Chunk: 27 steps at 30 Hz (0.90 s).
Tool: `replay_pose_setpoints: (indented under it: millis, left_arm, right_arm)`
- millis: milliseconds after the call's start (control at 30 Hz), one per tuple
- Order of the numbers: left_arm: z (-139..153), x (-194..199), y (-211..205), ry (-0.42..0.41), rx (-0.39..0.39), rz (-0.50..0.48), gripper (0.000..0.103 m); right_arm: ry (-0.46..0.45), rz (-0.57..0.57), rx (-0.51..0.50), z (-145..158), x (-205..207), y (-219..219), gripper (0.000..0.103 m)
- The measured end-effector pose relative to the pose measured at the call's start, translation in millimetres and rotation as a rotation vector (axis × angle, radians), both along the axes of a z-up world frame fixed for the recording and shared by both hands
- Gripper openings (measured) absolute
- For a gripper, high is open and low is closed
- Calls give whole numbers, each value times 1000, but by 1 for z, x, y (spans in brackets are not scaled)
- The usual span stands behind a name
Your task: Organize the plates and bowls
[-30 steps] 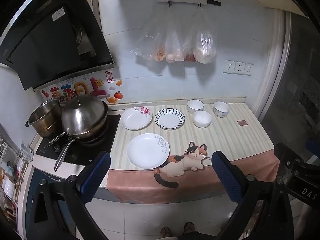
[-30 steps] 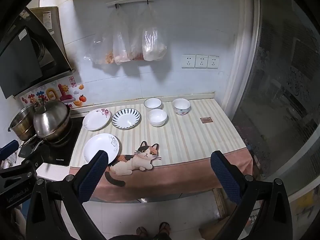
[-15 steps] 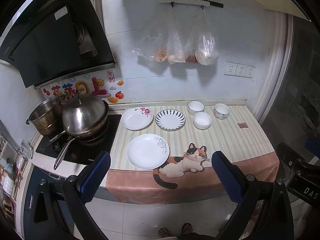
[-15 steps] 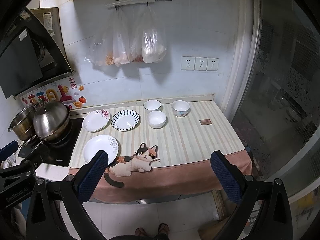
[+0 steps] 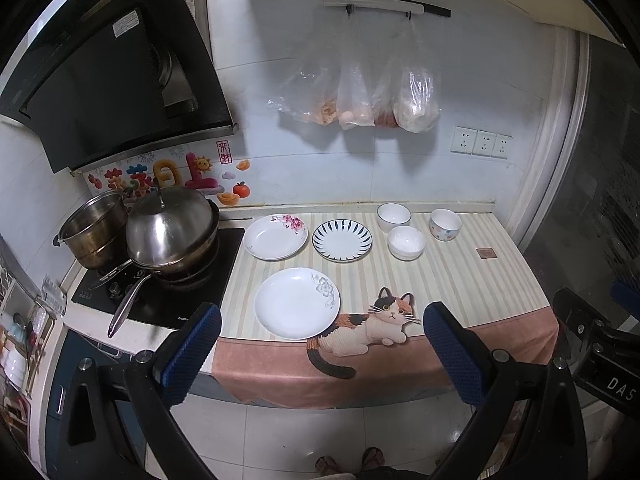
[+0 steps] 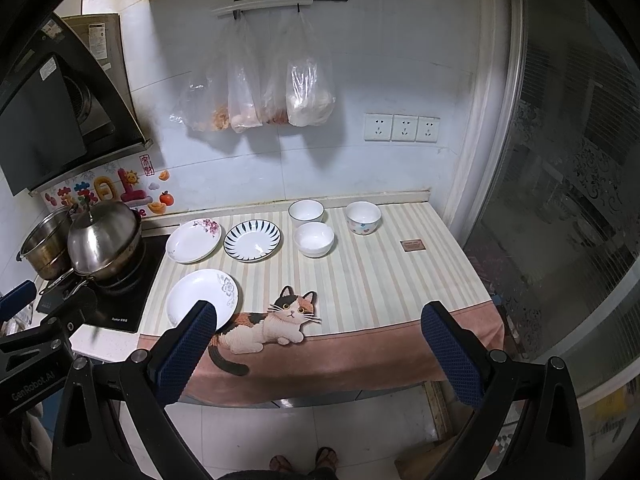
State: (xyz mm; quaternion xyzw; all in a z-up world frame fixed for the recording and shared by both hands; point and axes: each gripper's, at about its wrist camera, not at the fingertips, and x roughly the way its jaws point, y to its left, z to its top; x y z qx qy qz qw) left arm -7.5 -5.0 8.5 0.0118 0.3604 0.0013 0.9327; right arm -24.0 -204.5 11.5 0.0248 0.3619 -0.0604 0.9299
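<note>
1. Left tongs [image 5: 320, 354]: blue-padded fingers spread wide apart, gripping nothing, held in the air before the front edge of the table [image 5: 460, 280].
2. Right tongs [image 6: 318, 354]: likewise spread wide and empty, held short of the table front.
3. White plate with grey flower [image 5: 297, 303]: nearest the tongs, at the table's front left, beside the printed cat [image 5: 370, 330] on the striped cloth. Empty.
4. Pink-flowered plate [image 5: 275, 237] and blue-striped plate [image 5: 342, 239]: side by side in the row behind, just apart. Both empty.
5. Three bowls: plain white bowl [image 5: 394, 217] at the back, second white bowl [image 5: 406, 242] just in front of it, spotted bowl [image 5: 445, 224] to the right. All upright; no contents visible.
6. Lidded wok [image 5: 172, 236] and steel pot [image 5: 94, 234]: on the hob at the left.
7. Plastic bags [image 5: 360, 92]: hung from the wall rail, filled; contents unclear.
8. Against the frames a second earlier: the dishes lay unchanged; both tongs had drawn very slightly back, jaws as wide as before.
</note>
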Motion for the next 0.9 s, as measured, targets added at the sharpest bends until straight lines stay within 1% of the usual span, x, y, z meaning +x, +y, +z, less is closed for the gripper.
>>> replay_pose_setpoints:
  millis: [900]
  left_arm:
    - [-2, 5, 1, 0, -2, 3, 103]
  right_arm:
    - [0, -4, 3, 1, 3, 1, 103]
